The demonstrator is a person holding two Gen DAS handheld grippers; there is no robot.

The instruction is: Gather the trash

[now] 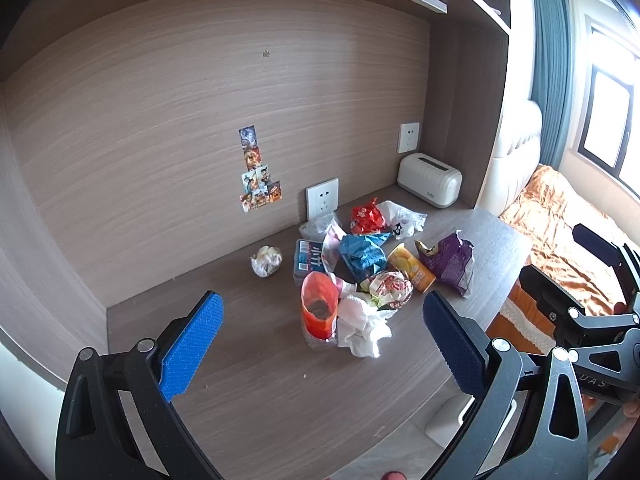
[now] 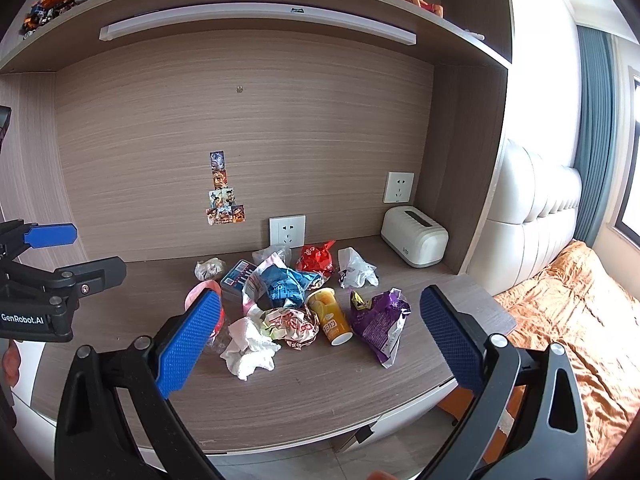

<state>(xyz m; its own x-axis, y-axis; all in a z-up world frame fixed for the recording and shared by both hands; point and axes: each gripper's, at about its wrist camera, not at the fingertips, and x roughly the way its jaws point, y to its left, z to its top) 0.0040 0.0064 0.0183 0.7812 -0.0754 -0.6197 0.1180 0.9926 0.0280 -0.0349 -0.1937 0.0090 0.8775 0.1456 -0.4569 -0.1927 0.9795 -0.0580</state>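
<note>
**Trash heap on the desk, both grippers held back with fingers spread**

Trash lies in one cluster toward the back right of the wooden desk [image 2: 320, 400], below two wall sockets. Counted in the right wrist view: one purple snack bag [image 2: 380, 320], one yellow snack cup [image 2: 330, 314] on its side, one blue wrapper [image 2: 286, 286], one red wrapper [image 2: 316, 260], one crumpled printed paper wrapper [image 2: 294, 324], one crumpled white tissue [image 2: 250, 346], one white plastic bag [image 2: 354, 268], and one small wadded ball [image 2: 208, 268] set just apart at the left. One orange open bag [image 1: 320, 306] stands at the front of the pile.

One white toaster-shaped box [image 2: 414, 236] sits in the desk's back right corner.

The left gripper [image 1: 320, 340] and right gripper [image 2: 320, 336] both hover short of the pile, fingers released and wide apart, grasping nothing.
</note>
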